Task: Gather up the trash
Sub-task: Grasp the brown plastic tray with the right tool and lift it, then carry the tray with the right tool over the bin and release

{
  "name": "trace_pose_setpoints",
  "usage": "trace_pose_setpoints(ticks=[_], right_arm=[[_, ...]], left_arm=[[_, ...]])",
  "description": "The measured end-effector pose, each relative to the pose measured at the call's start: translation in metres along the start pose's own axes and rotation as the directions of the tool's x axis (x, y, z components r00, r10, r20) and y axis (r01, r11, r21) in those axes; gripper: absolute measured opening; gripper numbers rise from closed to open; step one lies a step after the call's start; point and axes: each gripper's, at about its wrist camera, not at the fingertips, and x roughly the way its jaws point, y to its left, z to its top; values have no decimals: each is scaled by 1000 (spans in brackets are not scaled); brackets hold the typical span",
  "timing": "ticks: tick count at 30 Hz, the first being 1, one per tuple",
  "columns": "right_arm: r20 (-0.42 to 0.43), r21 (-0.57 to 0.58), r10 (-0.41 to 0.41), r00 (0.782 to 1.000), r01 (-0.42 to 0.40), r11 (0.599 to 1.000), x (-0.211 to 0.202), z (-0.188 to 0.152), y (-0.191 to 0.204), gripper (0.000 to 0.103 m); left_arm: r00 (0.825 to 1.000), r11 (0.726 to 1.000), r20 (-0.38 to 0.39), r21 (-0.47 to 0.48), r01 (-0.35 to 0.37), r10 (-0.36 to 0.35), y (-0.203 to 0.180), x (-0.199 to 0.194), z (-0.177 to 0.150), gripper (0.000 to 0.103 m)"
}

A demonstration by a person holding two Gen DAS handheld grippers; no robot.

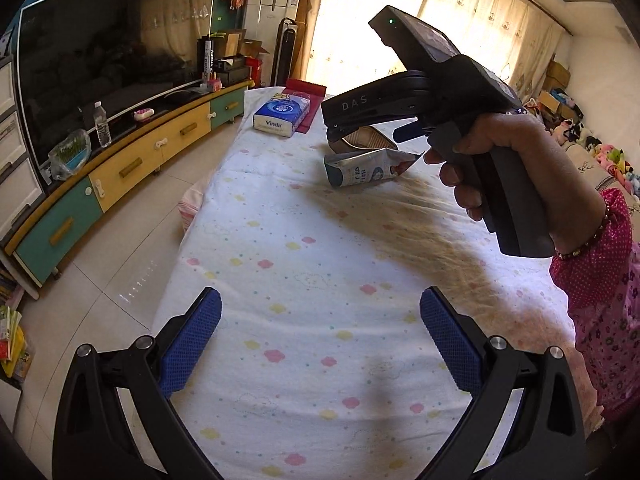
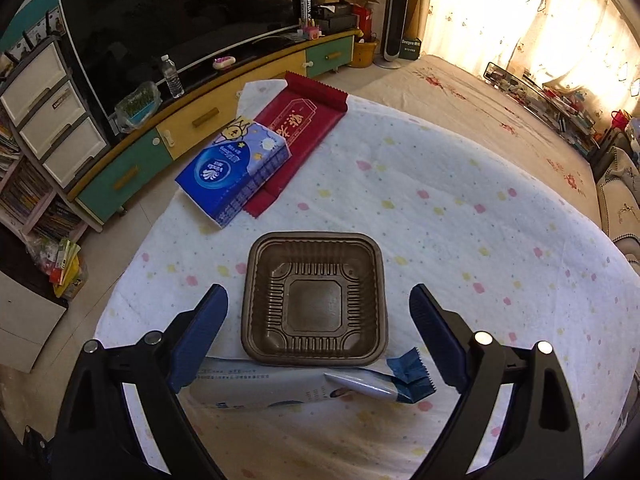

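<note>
A brown plastic tray [image 2: 316, 300] lies on the white dotted cloth [image 2: 460, 220], empty, between my right gripper's open fingers. A crumpled blue-and-white wrapper [image 2: 288, 388] lies just in front of the tray, near the camera. My right gripper [image 2: 320, 308] is open and empty above them. In the left wrist view the wrapper [image 1: 360, 168] and the tray [image 1: 364, 140] sit under the right gripper [image 1: 360, 136], held by a hand. My left gripper [image 1: 320, 320] is open and empty over bare cloth.
A blue Vinda tissue pack [image 2: 236, 168] lies on a red packet [image 2: 300, 128] at the cloth's far left. A TV cabinet [image 2: 168, 144] with a water bottle [image 2: 172, 76] runs along the left. Tiled floor [image 1: 132, 240] lies between.
</note>
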Motion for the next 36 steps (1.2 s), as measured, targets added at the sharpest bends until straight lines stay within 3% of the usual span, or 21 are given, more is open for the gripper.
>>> trace_pose_setpoints(ticks=[2,7,11,15,19,23,27,31,36], right_arm=[[-20,5,19,1000,-19,1000,5,0,-3,67],[4,56,46,999,-46,997,-6,0,-18,66],[56,96,57,997,-62,993,-38,-13,-34,66],[131,159,40,991,-61,985,-92,-49,-67,66],[182,257,-57,982,8,966,-149,-109,-106,67],[166,421,-192,967,106,901,-194,-183,-159,67],[93,578,-329,940,218,786,-225,-253,-217,67],[10,681,-405,914,290,672,-237,-309,-271,67],[-82,730,-424,902,344,590,-231,-359,-329,67]], left_arm=[[1000,1000,-4,1,4,-4,0,1,0,98],[1000,1000,-14,7,13,-13,-2,2,0,98],[999,1000,-27,14,23,-22,-3,5,1,98],[999,999,-35,15,36,-35,-2,7,2,98],[998,999,-49,21,51,-50,-4,11,3,98],[995,997,-74,24,73,-71,-5,15,3,98],[989,996,-117,26,88,-84,-6,22,4,98],[989,996,-128,51,75,-68,-10,25,3,98],[991,996,-120,68,60,-52,-13,25,3,98]])
